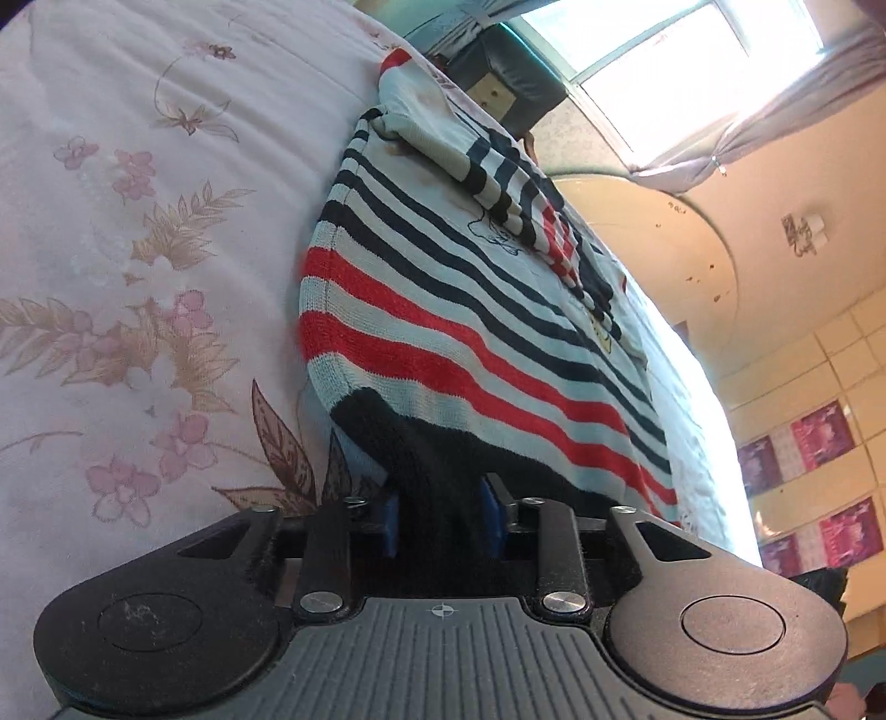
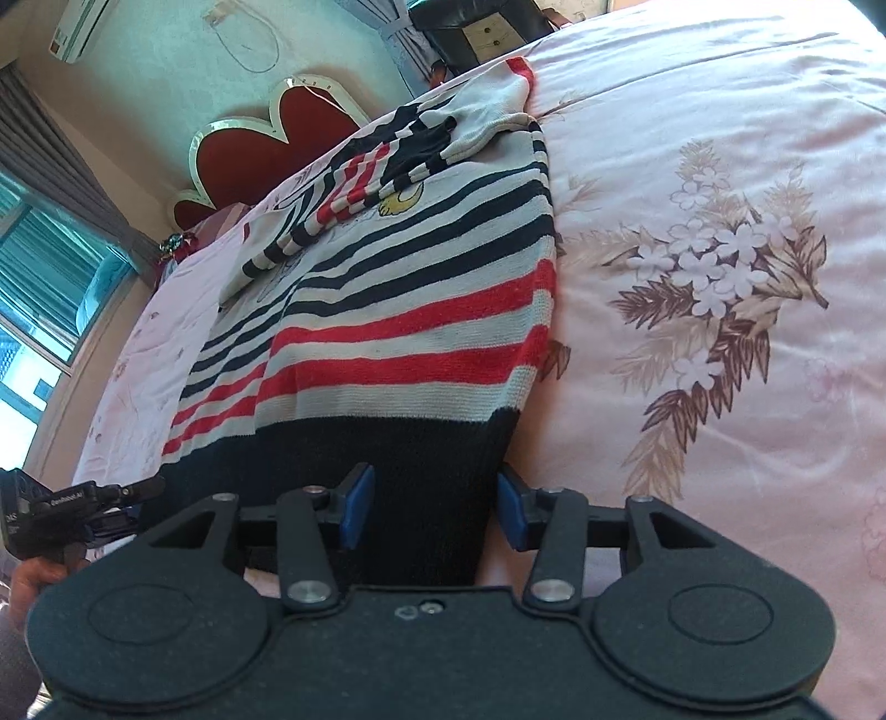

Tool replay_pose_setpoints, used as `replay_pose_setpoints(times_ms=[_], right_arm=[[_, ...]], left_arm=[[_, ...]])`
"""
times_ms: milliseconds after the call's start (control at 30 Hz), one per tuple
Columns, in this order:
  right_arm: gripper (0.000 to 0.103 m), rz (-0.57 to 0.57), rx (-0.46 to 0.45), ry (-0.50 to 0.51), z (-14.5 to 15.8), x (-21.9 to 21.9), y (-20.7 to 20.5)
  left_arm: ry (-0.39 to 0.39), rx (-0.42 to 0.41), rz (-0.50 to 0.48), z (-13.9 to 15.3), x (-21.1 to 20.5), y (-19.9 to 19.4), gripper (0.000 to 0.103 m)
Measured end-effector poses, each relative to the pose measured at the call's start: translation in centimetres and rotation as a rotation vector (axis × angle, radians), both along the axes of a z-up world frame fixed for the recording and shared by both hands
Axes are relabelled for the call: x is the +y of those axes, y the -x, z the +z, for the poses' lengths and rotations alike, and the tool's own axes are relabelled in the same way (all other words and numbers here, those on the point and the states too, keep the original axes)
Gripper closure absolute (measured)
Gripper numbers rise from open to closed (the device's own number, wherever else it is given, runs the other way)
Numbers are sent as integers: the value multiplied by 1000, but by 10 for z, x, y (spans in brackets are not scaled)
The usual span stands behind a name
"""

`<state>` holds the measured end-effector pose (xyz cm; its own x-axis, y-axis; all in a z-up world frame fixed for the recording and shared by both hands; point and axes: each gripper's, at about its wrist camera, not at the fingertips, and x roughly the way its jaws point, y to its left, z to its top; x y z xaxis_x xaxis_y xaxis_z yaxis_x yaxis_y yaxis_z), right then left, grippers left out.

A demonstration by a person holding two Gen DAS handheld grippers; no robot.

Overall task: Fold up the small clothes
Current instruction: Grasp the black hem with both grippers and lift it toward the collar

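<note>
Pink floral bedsheet (image 1: 138, 249) filled the area left of the jaws in the left wrist view and right of them in the right wrist view, brown-leaf flower print (image 2: 720, 277) ahead-right of the jaws there. Far ahead of the jaws sat a dark cabinet (image 2: 476, 27), a red scalloped headboard (image 2: 266, 144) ahead-left, air conditioner (image 2: 75, 27) top left. Left view: bright window (image 1: 664, 50) with curtain (image 1: 775, 116) ahead-right, pink wall posters (image 1: 814, 443) far right.

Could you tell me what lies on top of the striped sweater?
Its own sleeves lie folded across the sweater. They cover part of a cartoon print, so the picture cannot be made out.
</note>
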<state>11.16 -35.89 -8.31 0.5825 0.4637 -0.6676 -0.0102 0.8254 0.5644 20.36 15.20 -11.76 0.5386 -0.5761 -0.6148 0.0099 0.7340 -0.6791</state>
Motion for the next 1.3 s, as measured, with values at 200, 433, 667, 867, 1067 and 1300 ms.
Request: replay_pose_setpoints(times_ms=[200,433,667,867,1067,1300], right_arm=[[89,-8,19,24,0,1,-12],[99,-20,-134,69,29,-16,15],[99,-74,-55,44,10,-19,11],[99,-82,-83,50,17,-17,-1],[99,-122,-154,41,42,-21,-44],[99,-183,-208,-18,68,-33,-129]], left_arm=[[-14,-41,-7,-2,-6,-7,95],[-40,-159,-30,16,10,7,96],[-18,-116,25,2,11,10,96],[1,-170,74,8,11,14,96],[43,-250,106,35,12,-24,96],[38,-295,105,66,0,-126,96]])
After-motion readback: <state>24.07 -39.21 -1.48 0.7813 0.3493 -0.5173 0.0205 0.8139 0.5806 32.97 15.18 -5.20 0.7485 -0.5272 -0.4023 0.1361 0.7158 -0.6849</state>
